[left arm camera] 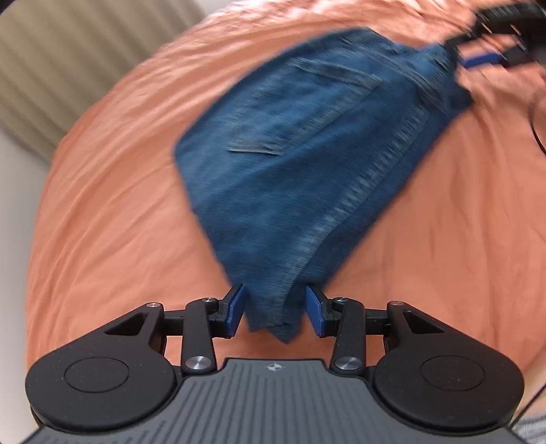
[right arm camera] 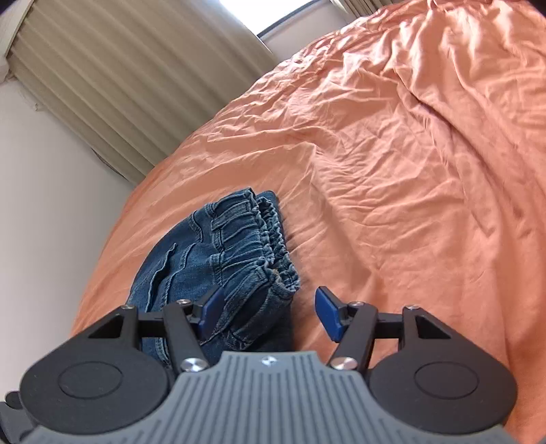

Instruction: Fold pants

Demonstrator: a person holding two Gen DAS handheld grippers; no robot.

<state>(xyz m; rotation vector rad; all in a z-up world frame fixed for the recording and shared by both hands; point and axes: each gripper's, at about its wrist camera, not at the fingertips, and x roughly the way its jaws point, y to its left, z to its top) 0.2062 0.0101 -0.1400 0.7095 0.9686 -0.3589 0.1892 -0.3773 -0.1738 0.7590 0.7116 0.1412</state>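
Note:
Blue denim pants [left arm camera: 307, 143] lie folded into a compact bundle on an orange bed sheet [left arm camera: 102, 205]. In the left wrist view, blurred, a corner of the bundle hangs between the blue pads of my left gripper [left arm camera: 275, 310], which stands open with a slim gap on each side. The right gripper [left arm camera: 491, 58] shows as a dark blur at the bundle's far corner. In the right wrist view the elastic waistband of the pants [right arm camera: 221, 259] lies under the left finger of my right gripper [right arm camera: 269, 309], whose jaws stand wide apart and press on nothing.
The wrinkled orange sheet [right arm camera: 409, 170] stretches far to the right and ahead. A beige pleated curtain [right arm camera: 136, 85] and a white wall [right arm camera: 41, 205] run along the bed's left side. A bright window [right arm camera: 266, 13] sits at the top.

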